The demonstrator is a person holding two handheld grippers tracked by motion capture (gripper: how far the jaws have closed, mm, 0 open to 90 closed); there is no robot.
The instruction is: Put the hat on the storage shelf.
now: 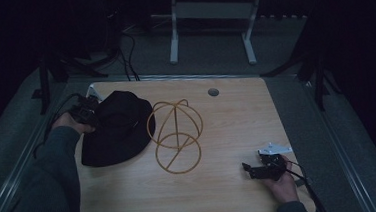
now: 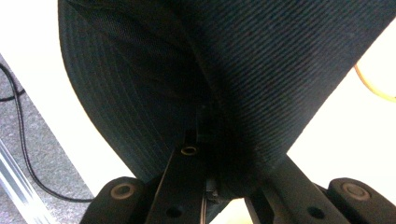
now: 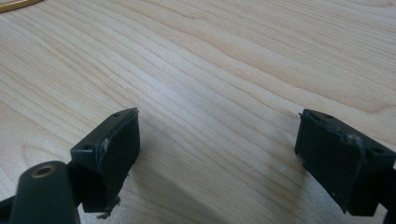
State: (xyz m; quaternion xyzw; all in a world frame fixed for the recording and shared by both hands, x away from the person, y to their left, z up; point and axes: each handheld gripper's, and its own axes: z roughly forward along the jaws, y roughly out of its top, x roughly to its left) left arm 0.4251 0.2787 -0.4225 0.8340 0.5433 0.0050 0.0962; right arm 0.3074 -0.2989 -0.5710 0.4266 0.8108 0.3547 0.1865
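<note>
**Brim pinched, stand waiting**

My left tongs [image 1: 87, 114] are closed on the brim of the black bucket hat [image 1: 115, 128] at its far-left edge. In the left gripper view the ribbed black fabric [image 2: 261, 74] bunches right down between the jaws, so I read the hold as firm. My right tongs [image 1: 253, 170] rest low over the table [image 1: 237, 117] near its front right corner, well apart from everything else; their jaws stand wide apart with nothing but bare wood grain between the pads [image 3: 112, 140].

The hat lies on the left part of the table, crown up, its brim spread flat, its right edge just beside the wire hat stand [image 1: 175, 136]. I cannot tell whether brim and wire touch.

I judge the hat soft and light: stitched cloth that will fold and droop from any single pinch point, so lifting by one edge of the brim will let the rest hang and swing. It is not fragile and not slippery; the weave gives the pads good bite. A second hold on the opposite brim would keep the opening spread, which I think matters if it is to settle over the dome. The stand looks like thin, stiff yellow wire, light enough to skid or tip if the hat drags against it.

Count: one hat, one wire stand, two tongs, one round grommet hole [image 1: 213, 91] near the table's far edge.
</note>
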